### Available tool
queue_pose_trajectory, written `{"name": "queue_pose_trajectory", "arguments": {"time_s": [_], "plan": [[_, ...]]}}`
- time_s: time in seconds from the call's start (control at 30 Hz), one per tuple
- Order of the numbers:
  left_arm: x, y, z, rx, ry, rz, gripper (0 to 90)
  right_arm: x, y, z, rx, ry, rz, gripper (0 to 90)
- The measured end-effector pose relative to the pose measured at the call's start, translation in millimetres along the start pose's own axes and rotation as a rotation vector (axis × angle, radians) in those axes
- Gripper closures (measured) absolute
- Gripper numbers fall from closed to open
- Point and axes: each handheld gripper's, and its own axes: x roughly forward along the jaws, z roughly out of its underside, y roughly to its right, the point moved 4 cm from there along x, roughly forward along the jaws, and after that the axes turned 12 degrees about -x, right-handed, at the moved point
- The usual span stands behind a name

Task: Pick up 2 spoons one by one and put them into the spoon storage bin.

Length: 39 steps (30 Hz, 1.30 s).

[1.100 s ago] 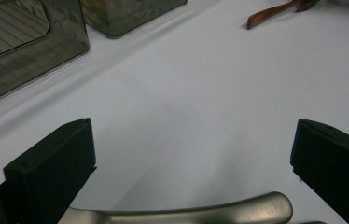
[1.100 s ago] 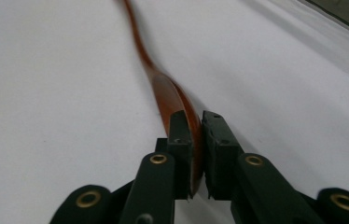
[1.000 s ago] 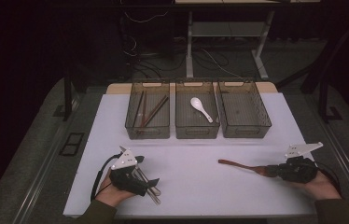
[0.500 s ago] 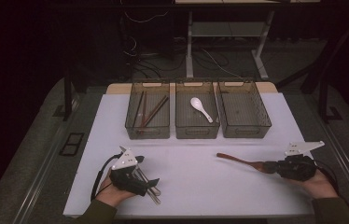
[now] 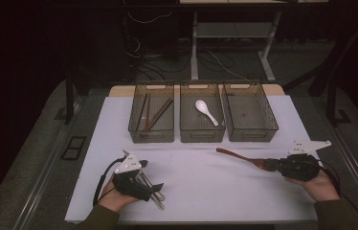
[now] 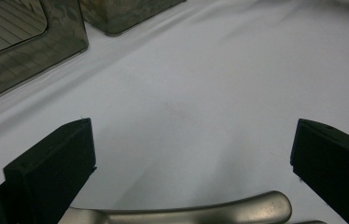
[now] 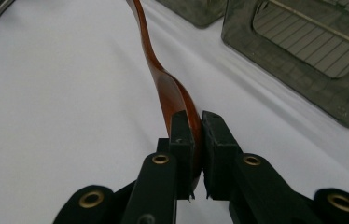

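- The right gripper (image 5: 269,164) at 4 o'clock on the bench (image 5: 206,201) clamps the bowl of the wooden spoon (image 7: 156,74); the handle points to 10 o'clock.
- The left gripper (image 5: 154,189) at 7 o'clock stands wide over metal cutlery (image 6: 182,215).

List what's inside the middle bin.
The middle bin holds one white spoon, bowl toward the back. The tinted front wall hides the floor strip right behind it.

black hand-held gripper (image 5: 269,164), grey triangular plate (image 5: 309,145), brass screws (image 7: 160,159), olive sleeves (image 5: 337,214)
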Motion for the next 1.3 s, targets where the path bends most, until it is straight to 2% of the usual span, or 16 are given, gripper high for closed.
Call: {"name": "queue_pose_trajectory", "arguments": {"time_s": [0.37,0.63,0.93,1.17,1.3], "plan": [[-0.3,0.0,-0.4,0.001,0.003,-0.001,0.0,4.1,2.0,-23.4,0.019,0.056,0.004,82.6],[-0.2,-0.2,-0.4,0.002,0.004,-0.002,0.0,11.3,6.7,-40.5,0.026,0.07,0.032,82.6],[-0.6,-0.2,-0.6,0.006,0.007,-0.004,0.0,18.5,15.8,-59.1,0.049,0.115,0.056,82.6],[-0.5,-0.2,-1.1,0.003,0.012,-0.001,0.0,26.2,20.7,-78.3,0.041,0.104,0.103,82.6],[-0.9,-0.3,-1.0,0.003,0.01,-0.001,0.0,33.5,23.5,-90.5,0.029,0.076,0.134,82.6]]}}
